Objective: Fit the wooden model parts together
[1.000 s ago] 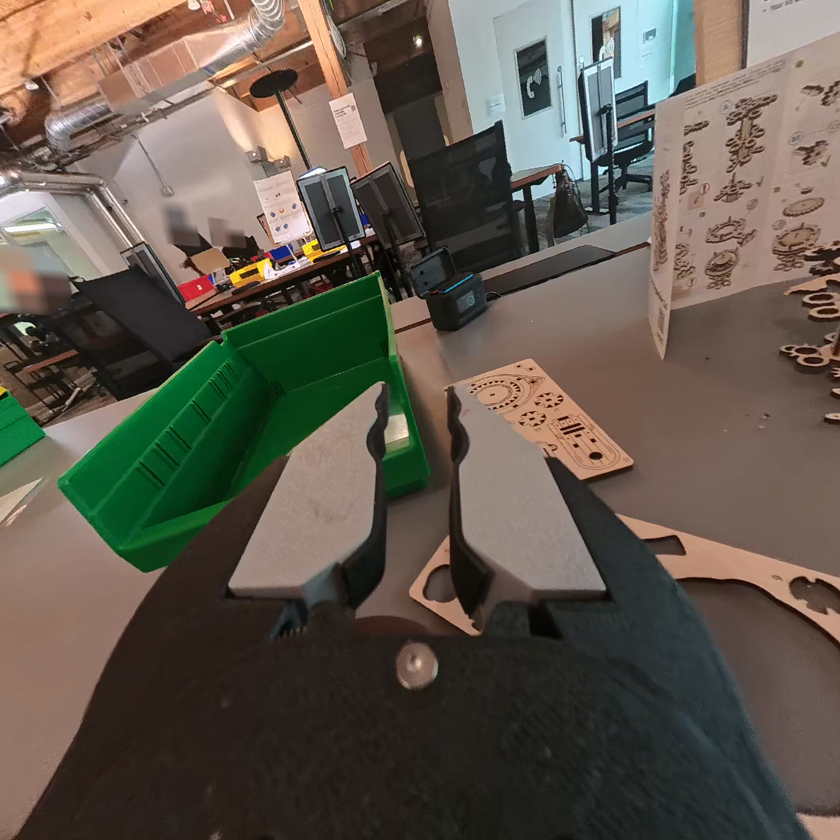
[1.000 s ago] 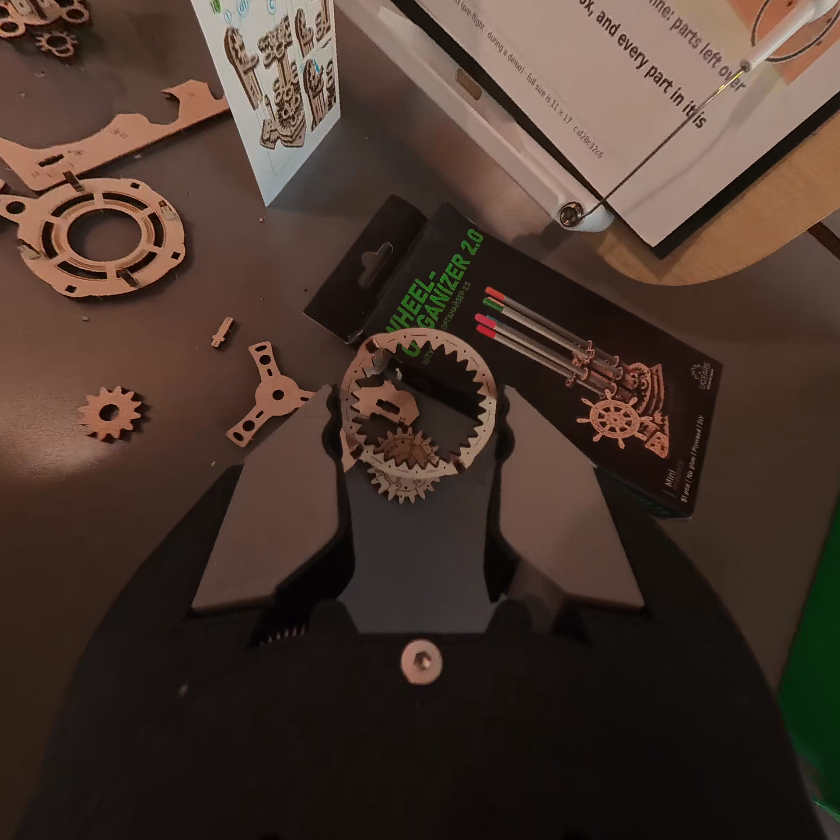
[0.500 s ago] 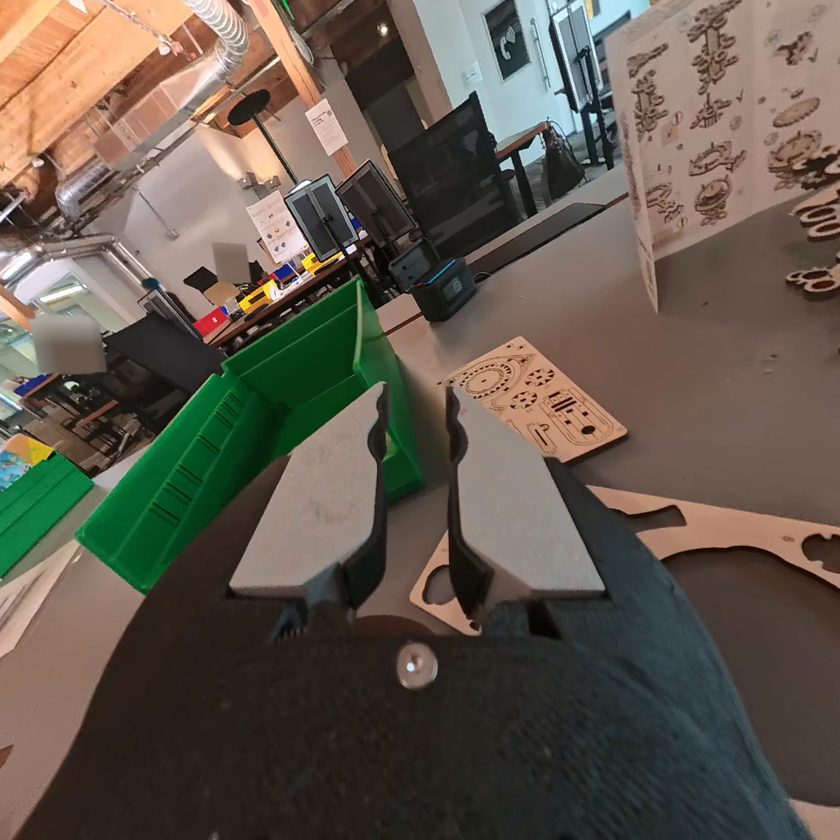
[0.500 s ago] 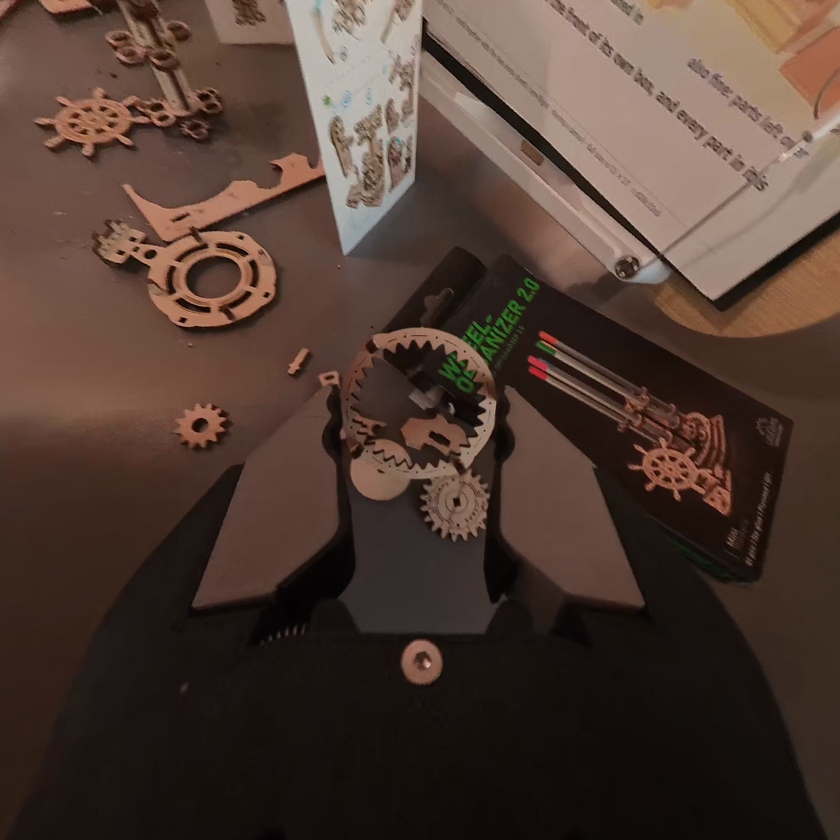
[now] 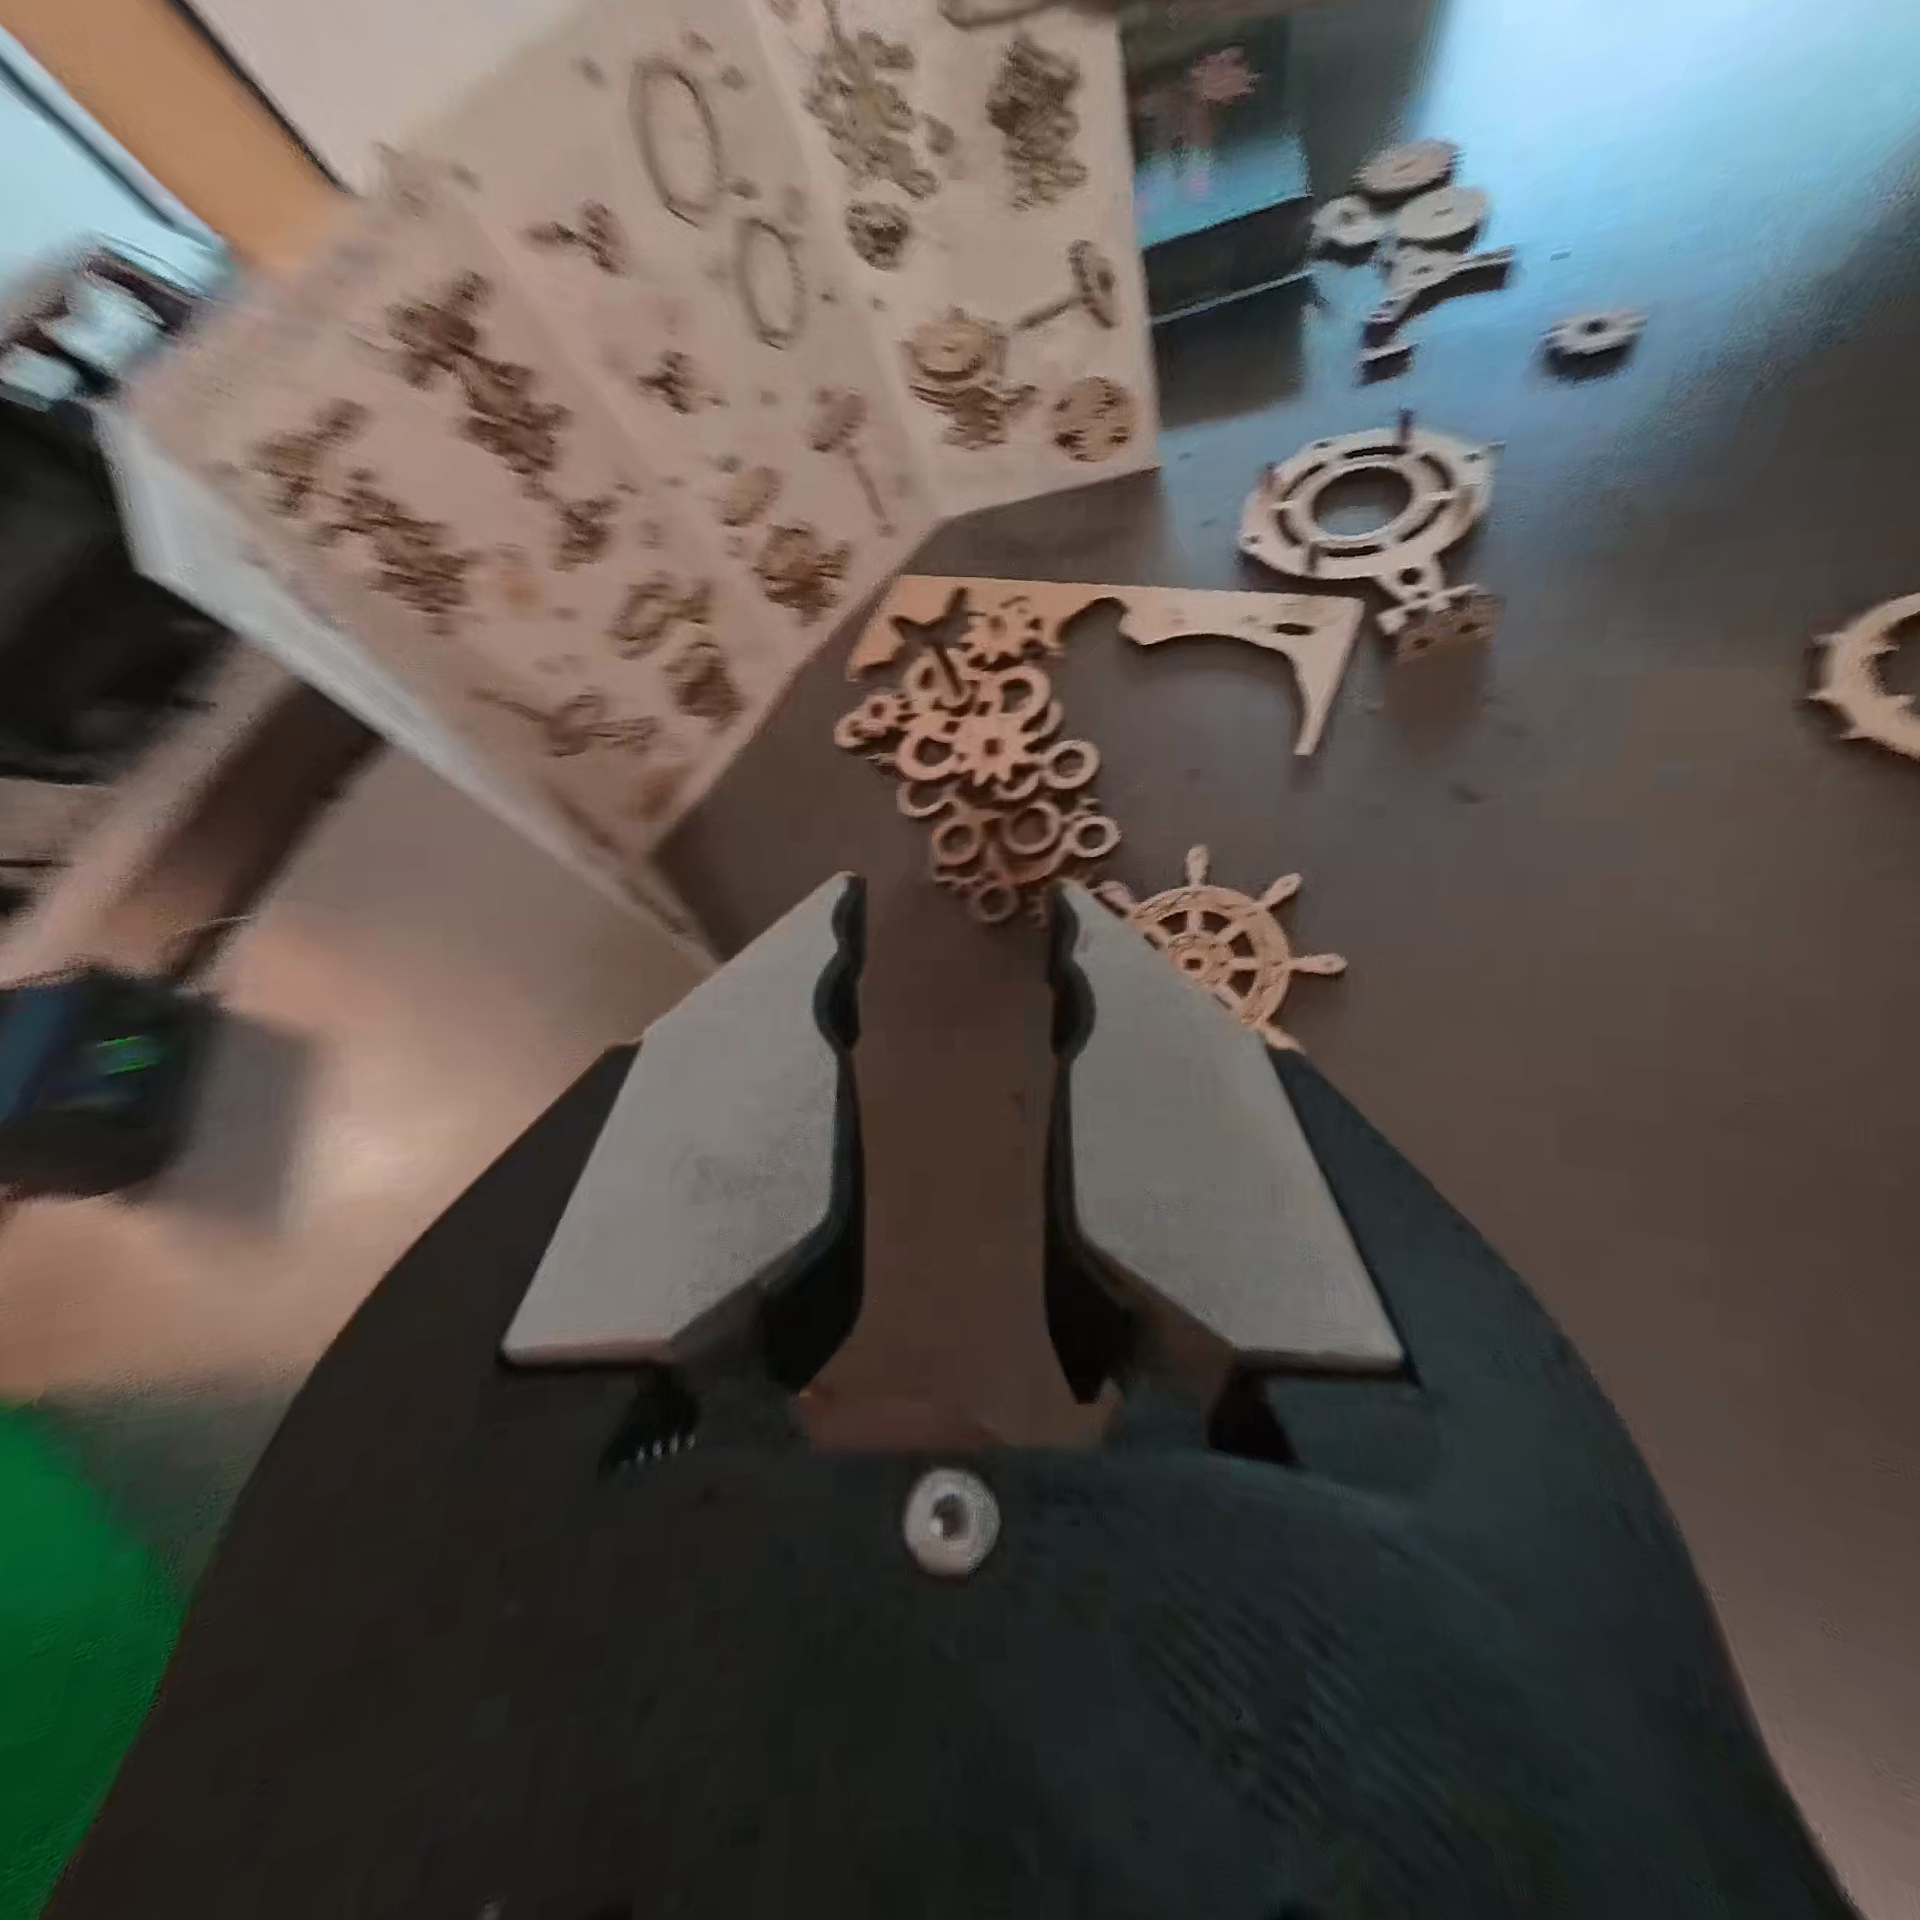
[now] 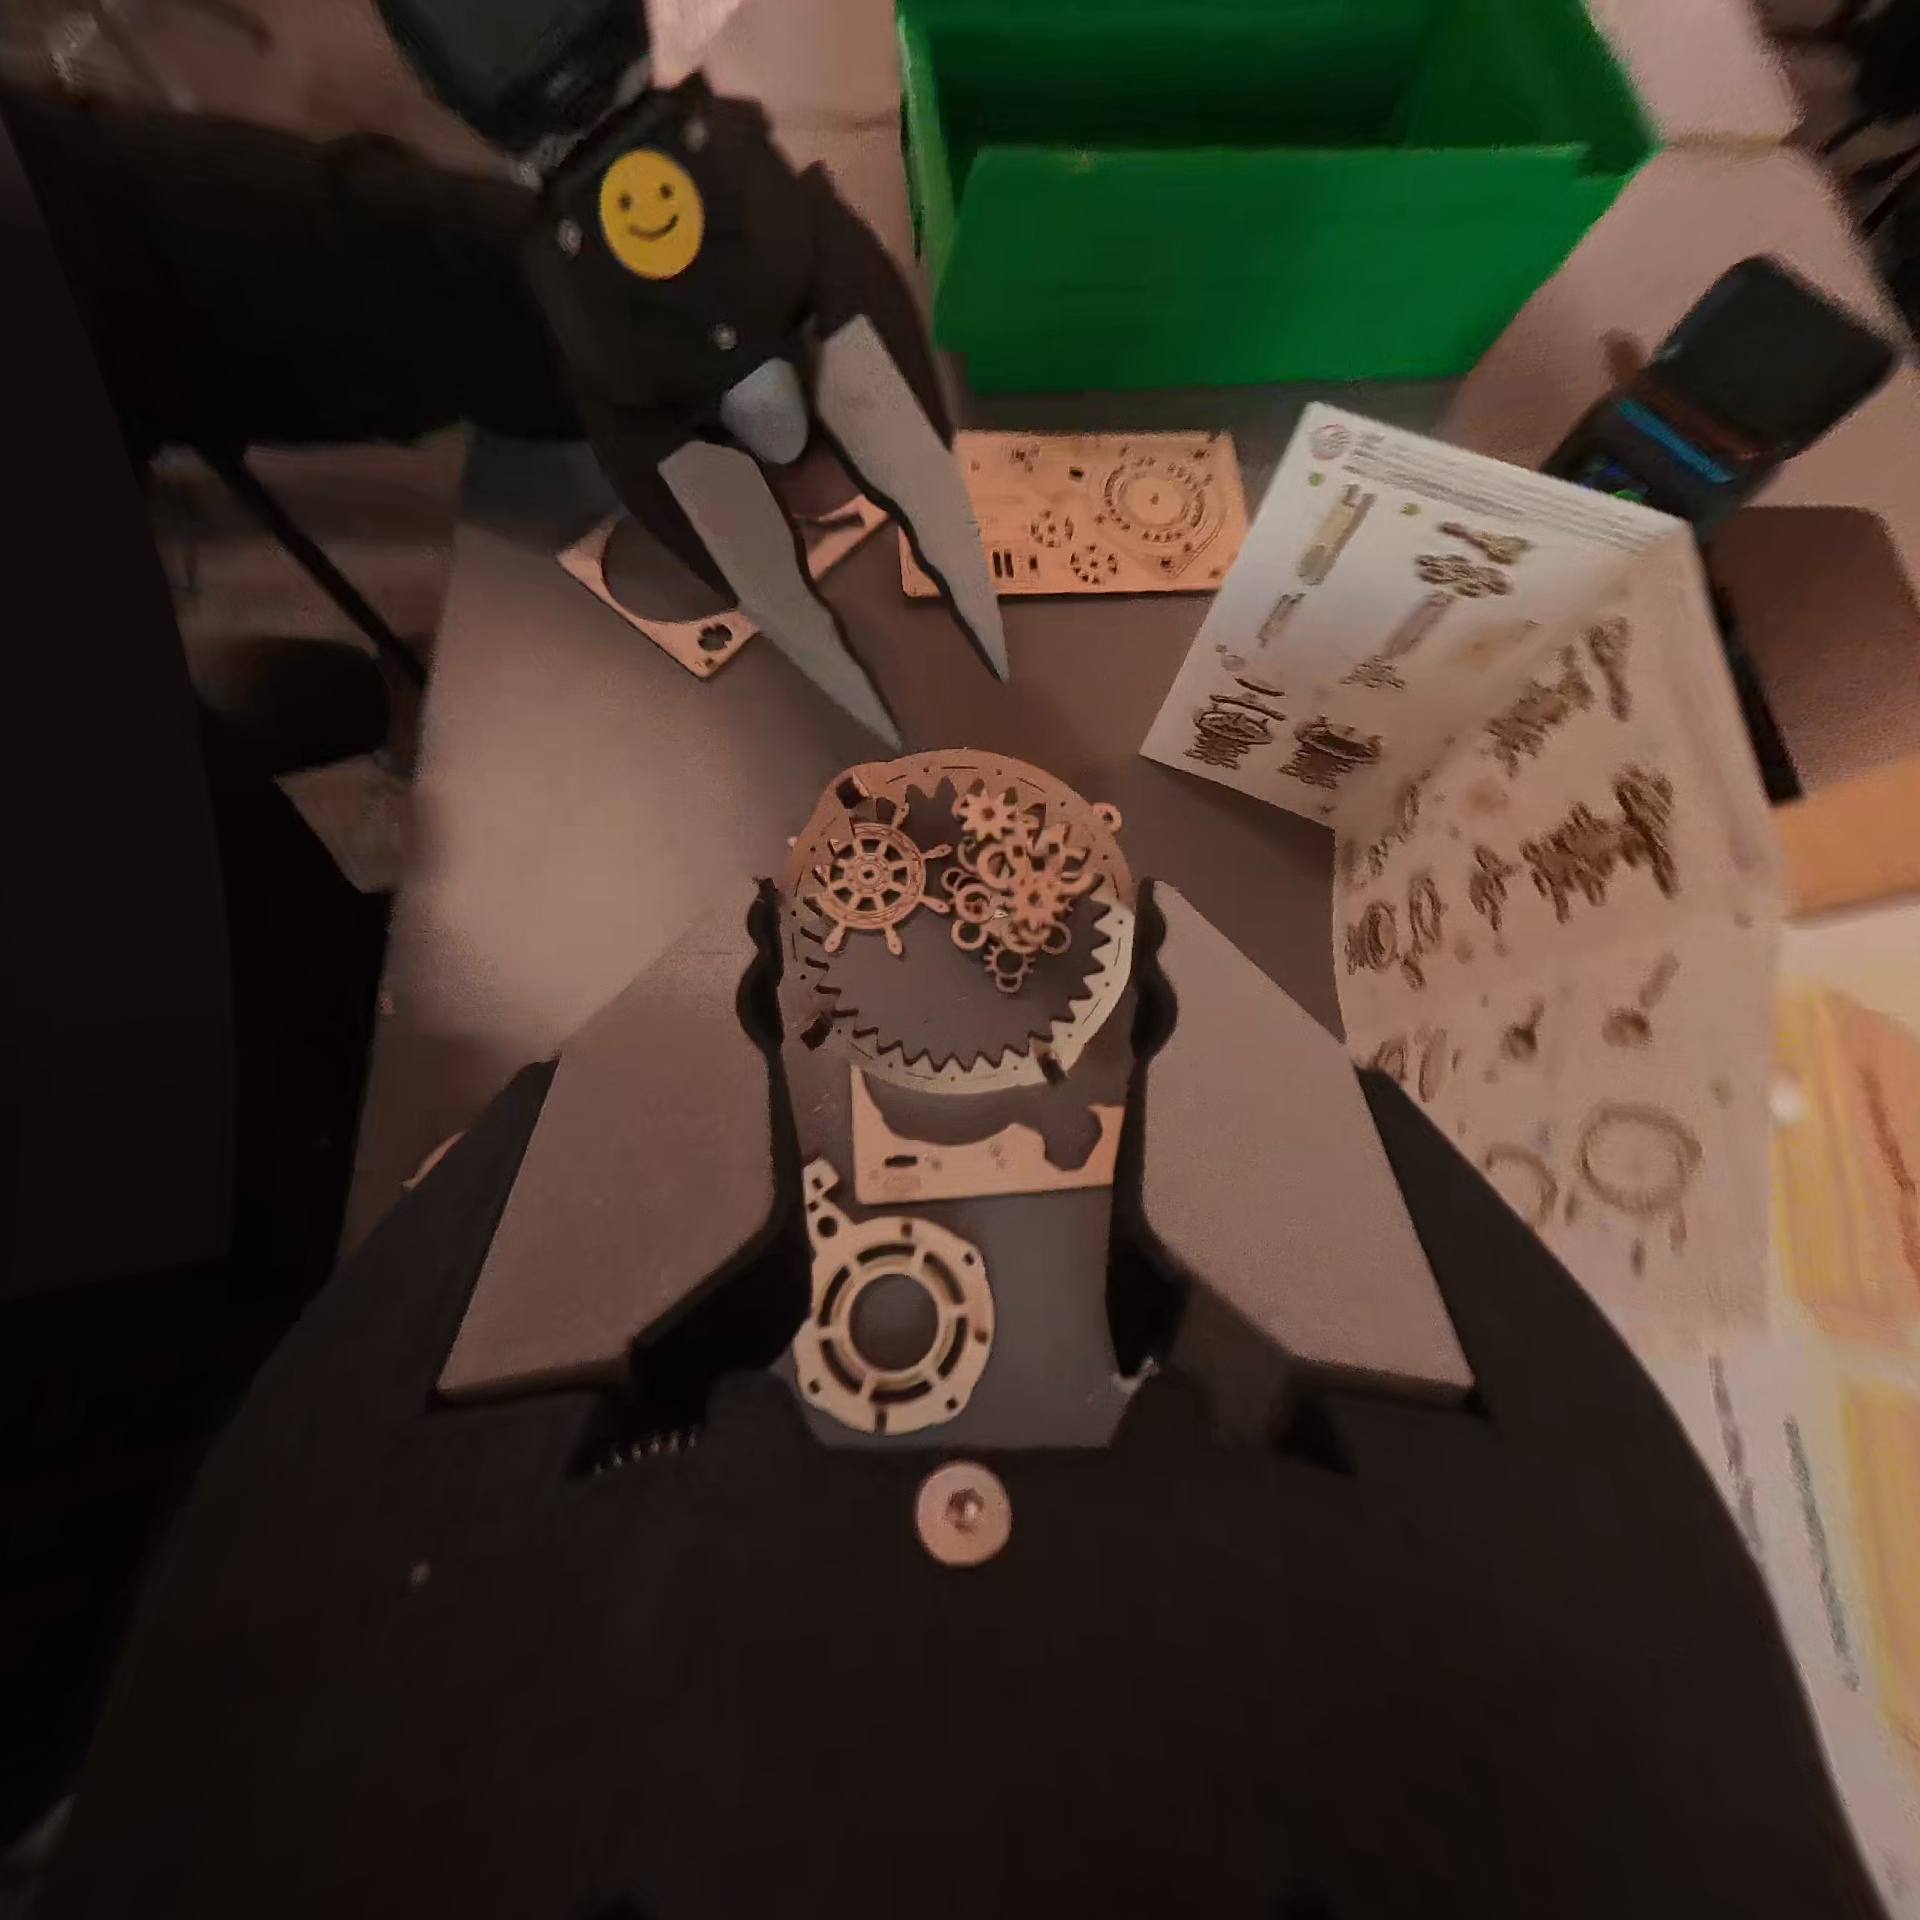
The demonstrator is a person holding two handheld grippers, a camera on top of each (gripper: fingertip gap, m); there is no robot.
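You are pinching toothed ring gear (image 6: 961, 935) by rim in right claw (image 6: 948, 940); left claw (image 5: 954, 940) gaping narrowly, empty, above ship's-wheel piece (image 5: 1221, 951). Thin rim risking slipping or cracking under mating push.

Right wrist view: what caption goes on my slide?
Right gripper holds a toothed wooden ring above the table while the open left gripper waits.
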